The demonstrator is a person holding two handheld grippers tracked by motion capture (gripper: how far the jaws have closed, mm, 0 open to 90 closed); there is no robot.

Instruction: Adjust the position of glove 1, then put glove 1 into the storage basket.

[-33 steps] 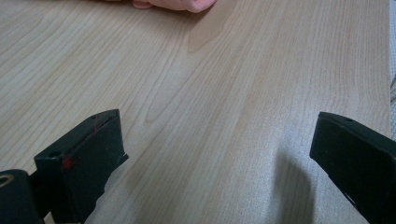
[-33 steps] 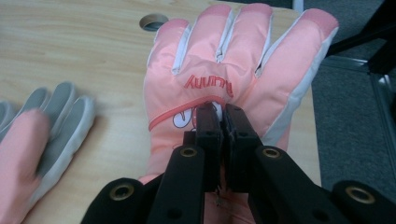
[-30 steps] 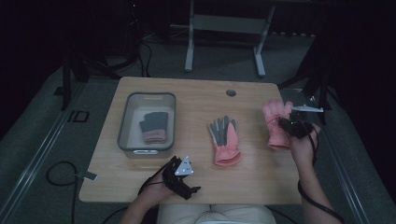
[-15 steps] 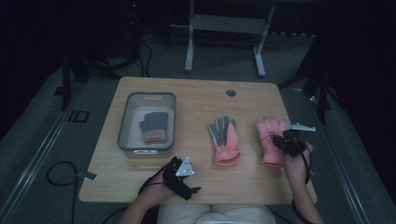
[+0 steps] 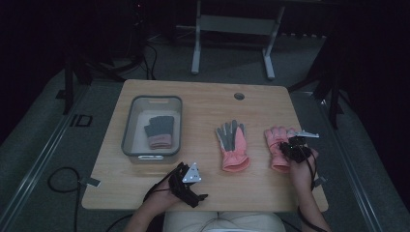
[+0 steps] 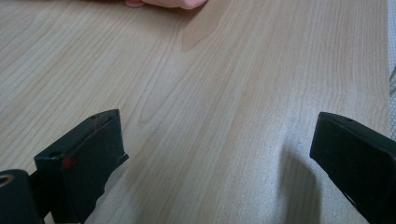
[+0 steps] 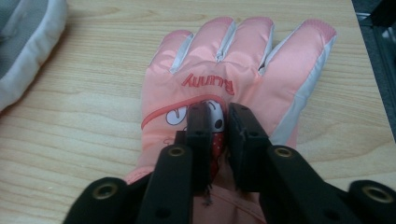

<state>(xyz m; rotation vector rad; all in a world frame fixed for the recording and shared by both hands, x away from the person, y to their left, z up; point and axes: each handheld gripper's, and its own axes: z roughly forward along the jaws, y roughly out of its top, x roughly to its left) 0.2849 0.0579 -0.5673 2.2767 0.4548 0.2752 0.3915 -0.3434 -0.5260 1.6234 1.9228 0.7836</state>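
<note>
Clearly the work in hand is gathering gloves, and going left to right: the clear bin (image 5: 129,126) sits at nine o'clock on the table (image 5: 203,99) with a grey glove (image 5: 158,130) inside. The left gripper (image 5: 187,180) waits at seven o'clock, its jaws spread wide over bare wood and holding nothing. A grey-palmed pink glove (image 5: 233,145) lies flat at the centre. At three o'clock the right gripper (image 7: 218,122) has its jaws clenched on a pinch of fabric at the back of the pink glove (image 7: 233,79).

To do this well, the pinch should probably gather enough cloth that the glove lifts whole rather than slipping free.

How deep the bite goes is hidden under the jaws; the glove's cuff is cut off at the bottom of the right gripper view, and its printed picture is partly covered.
</note>
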